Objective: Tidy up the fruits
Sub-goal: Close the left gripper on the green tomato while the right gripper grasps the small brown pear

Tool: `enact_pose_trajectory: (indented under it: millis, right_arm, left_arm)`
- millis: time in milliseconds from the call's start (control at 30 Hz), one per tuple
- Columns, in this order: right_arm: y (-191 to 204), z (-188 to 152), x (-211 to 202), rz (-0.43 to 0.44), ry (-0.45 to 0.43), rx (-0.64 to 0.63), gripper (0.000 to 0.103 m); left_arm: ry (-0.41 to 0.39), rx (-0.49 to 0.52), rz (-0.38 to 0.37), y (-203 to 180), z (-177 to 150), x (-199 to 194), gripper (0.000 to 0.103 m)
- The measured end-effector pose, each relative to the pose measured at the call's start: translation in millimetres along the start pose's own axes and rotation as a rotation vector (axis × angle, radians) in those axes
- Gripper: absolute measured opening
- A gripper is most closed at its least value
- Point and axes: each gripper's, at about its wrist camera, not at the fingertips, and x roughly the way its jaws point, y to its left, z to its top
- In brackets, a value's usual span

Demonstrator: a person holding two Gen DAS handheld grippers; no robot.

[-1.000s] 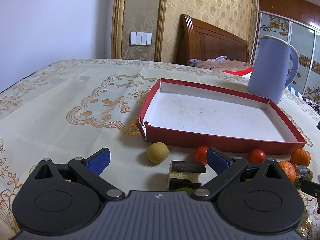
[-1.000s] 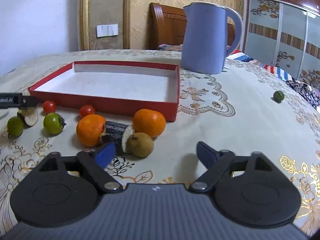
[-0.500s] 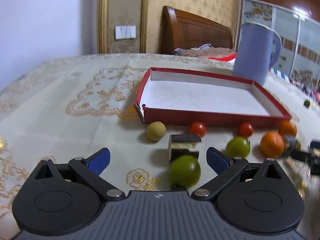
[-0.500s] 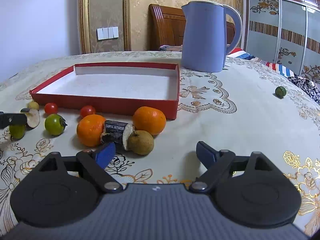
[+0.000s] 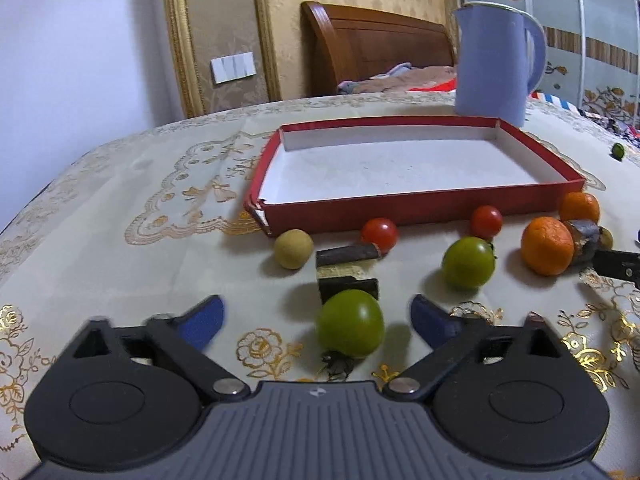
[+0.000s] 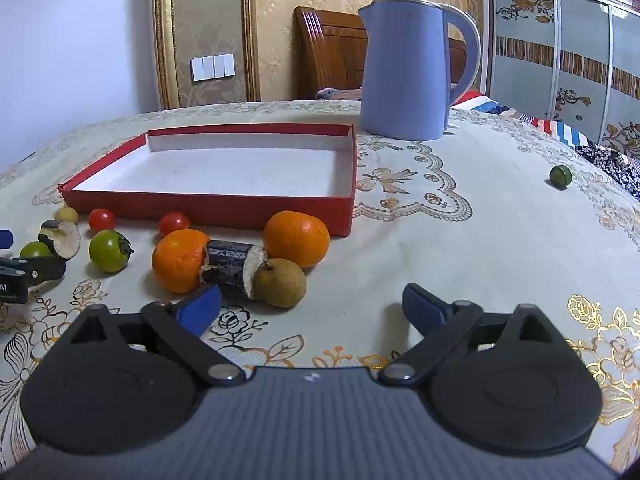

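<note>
An empty red box [image 5: 400,208] with a white floor stands on the tablecloth; it also shows in the right wrist view [image 6: 224,208]. Fruits lie in front of it. My left gripper [image 5: 316,318] is open, with a green tomato [image 5: 350,328] between its fingers and a dark cut piece [image 5: 346,276] just beyond. Further on lie a tan round fruit [image 5: 293,248], two red tomatoes [image 5: 379,232], another green tomato [image 5: 468,262] and two oranges [image 5: 546,250]. My right gripper [image 6: 310,304] is open and empty, close to a brown fruit [image 6: 280,282], a dark cut piece [image 6: 232,268] and two oranges [image 6: 180,260].
A blue kettle [image 6: 408,68] stands behind the box's right corner. A small green fruit [image 6: 560,176] lies alone far right on the cloth. A wooden headboard [image 5: 376,48] and wall stand beyond the table. The left gripper's tip [image 6: 24,274] shows at the left edge.
My left gripper has pulled back and turned right, so a green tomato now sits between its fingers and more fruits show. My right gripper has barely moved. No fruit has moved.
</note>
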Motion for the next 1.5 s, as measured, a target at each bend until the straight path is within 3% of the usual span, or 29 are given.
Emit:
enact_pose_trajectory:
  millis: [100, 233, 433, 800, 1033, 1300, 1433, 1500]
  right_arm:
    - [-0.8, -0.2, 0.2, 0.003, 0.000, 0.005, 0.099]
    - [-1.5, -0.6, 0.2, 0.005, 0.001, 0.008, 0.099]
    - [-2.9, -0.3, 1.0, 0.008, 0.007, 0.020, 0.100]
    - [2.6, -1.7, -3.2, 0.000, -0.019, -0.024, 0.098]
    - [9.7, 4.6, 4.3, 0.010, 0.032, -0.095, 0.076]
    - [9.0, 17.2, 27.0, 0.014, 0.064, -0.135, 0.075]
    - [9.5, 21.0, 31.3, 0.069, 0.079, -0.113, 0.052]
    - [13.0, 17.8, 27.9, 0.059, 0.063, -0.127, 0.050]
  left_arm:
    - [0.022, -0.014, -0.029, 1.3, -0.4, 2.7, 0.067]
    - [0.019, -0.016, -0.049, 0.9, -1.2, 1.7, 0.060]
    - [0.027, -0.015, -0.084, -5.2, 0.6, -2.0, 0.033]
    - [0.024, -0.100, -0.074, -0.1, 2.7, -0.7, 0.033]
    - [0.014, -0.060, -0.069, -1.9, 1.2, 0.9, 0.032]
    - [0.005, -0.068, -0.078, 0.3, -0.5, 1.9, 0.032]
    - [0.004, -0.078, -0.087, 2.2, -1.2, 1.0, 0.032]
    - [0.003, -0.081, -0.090, 2.8, -1.3, 0.9, 0.032]
